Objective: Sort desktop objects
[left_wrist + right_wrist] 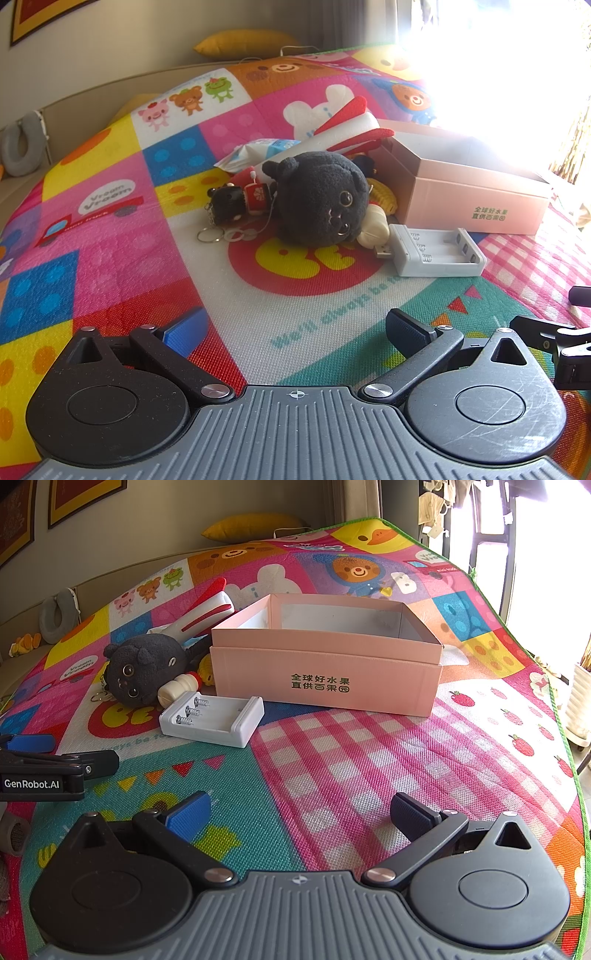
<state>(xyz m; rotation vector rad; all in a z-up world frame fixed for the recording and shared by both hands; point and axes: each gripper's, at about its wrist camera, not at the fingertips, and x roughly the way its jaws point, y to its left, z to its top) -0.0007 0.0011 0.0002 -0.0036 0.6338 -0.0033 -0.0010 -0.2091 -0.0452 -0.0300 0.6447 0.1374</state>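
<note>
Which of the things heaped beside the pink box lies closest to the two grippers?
The white battery holder. It lies alone at the front of the heap, springs showing, while the black plush cat and the small white bottle sit behind it.

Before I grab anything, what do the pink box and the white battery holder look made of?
The pink box looks like matte cardboard: thin, straight-folded walls and printed green characters. The white battery holder looks like smooth hard plastic with a slight sheen, with metal coil springs in its bays.

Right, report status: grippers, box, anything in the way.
Left gripper and right gripper open, empty. Pink cardboard box empty, open-topped. White plastic battery charger lies before it; black plush cat beside.
</note>
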